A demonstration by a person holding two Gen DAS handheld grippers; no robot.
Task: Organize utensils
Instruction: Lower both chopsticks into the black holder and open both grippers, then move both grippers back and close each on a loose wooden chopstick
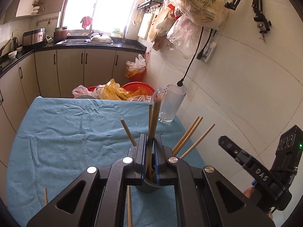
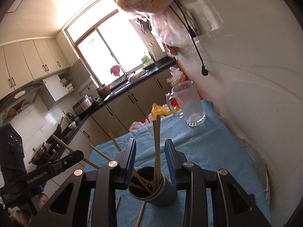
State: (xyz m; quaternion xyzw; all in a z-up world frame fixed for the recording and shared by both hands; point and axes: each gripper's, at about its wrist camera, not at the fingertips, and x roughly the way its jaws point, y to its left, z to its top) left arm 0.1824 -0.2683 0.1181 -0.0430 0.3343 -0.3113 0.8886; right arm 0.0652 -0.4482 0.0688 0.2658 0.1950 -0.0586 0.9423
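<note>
The left claw [image 1: 151, 143], angled downward over a desk [image 1: 75, 132] draped in wrinkled blue cloth, is clenched on a pair of wooden chopsticks [image 1: 154, 117] whose lower ends stand in a dark round holder [image 2: 153, 191]. The right claw [image 2: 150, 158] hangs just above the same holder, jaws released, upright chopsticks between its ribbed blue pads without touching them. More sticks lean from the holder; loose ones [image 2: 141, 213] lie on the cloth. A clear, possibly frosted, glass mug [image 2: 187, 104] stands by the tiled wall.
</note>
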